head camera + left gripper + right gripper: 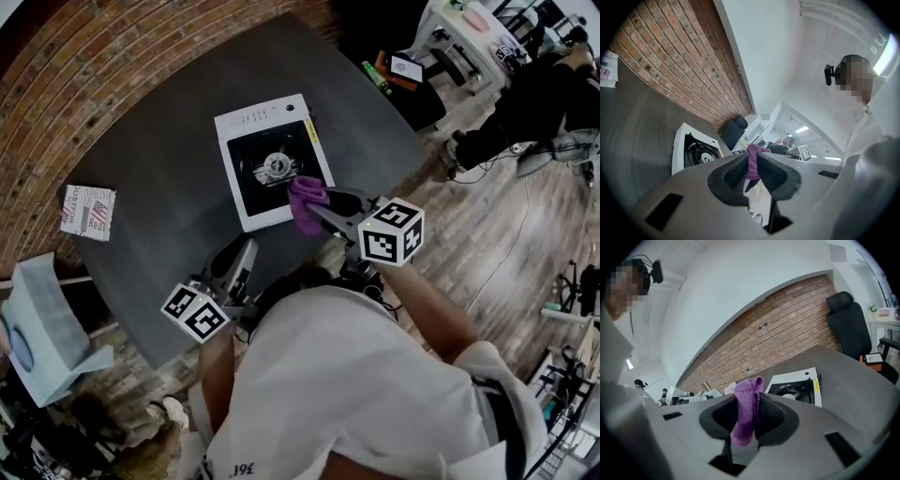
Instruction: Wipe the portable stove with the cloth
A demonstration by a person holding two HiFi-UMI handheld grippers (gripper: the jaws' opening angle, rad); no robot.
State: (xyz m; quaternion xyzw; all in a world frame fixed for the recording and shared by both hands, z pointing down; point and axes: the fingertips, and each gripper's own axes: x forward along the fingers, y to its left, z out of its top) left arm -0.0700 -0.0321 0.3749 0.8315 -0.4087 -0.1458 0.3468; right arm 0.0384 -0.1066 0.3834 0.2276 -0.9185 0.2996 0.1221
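Head view: right gripper (322,206) clamps purple cloth (305,200) at stove (251,124) corner — left gripper (247,247) behind, jaws slightly apart.

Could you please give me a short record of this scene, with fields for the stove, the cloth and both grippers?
stove: white portable stove, flat on the dark table, burner uncovered
cloth: purple cloth, at the stove's near right corner; contact unclear
holder: right gripper, shut on the cloth
free tool: left gripper, jaws slightly apart, empty, off the stove
other: printed packet near the table's left edge
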